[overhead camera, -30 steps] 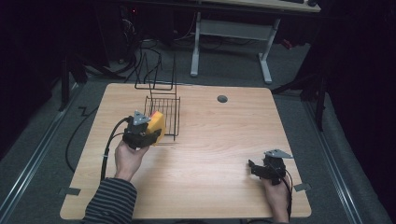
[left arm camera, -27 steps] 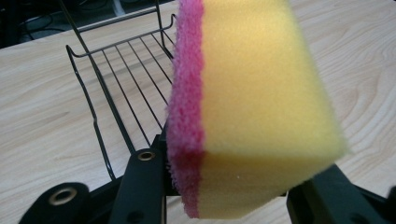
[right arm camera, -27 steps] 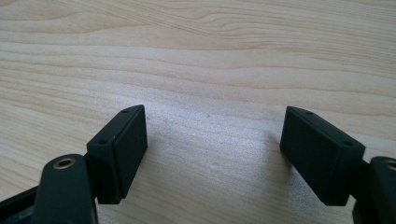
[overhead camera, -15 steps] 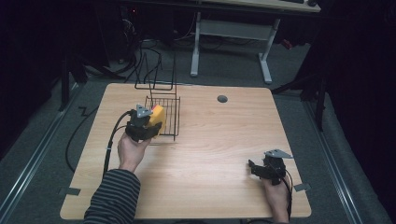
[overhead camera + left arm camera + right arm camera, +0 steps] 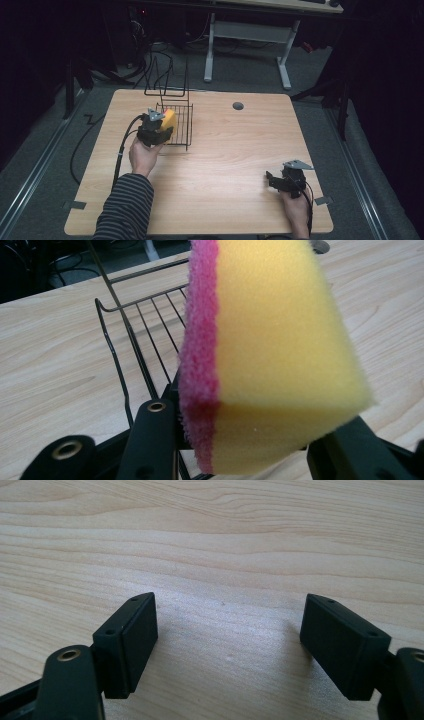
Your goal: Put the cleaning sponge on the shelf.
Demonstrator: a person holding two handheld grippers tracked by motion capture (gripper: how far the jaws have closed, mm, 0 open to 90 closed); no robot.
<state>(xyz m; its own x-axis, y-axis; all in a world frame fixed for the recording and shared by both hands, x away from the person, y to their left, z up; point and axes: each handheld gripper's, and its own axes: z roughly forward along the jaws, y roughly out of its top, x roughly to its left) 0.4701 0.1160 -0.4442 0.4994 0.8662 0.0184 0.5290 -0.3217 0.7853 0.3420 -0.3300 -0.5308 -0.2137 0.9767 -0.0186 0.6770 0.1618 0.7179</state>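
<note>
Left hand-held gripper (image 5: 156, 131) pinched a yellow sponge (image 5: 280, 365) with a pink scouring face, its jaws pressed against the sponge's two broad sides. It hung at the near-left edge of the black wire rack (image 5: 176, 122) that stood on the counter (image 5: 240, 150), with the rack's wires just ahead of and below the sponge (whether the sponge touched them could not be told). Any placing move would likely run forward and slightly down into the rack. The right hand-held gripper (image 5: 227, 645) rested well apart, near the counter's near-right corner, jaws spread over bare wood, holding nothing.
</note>
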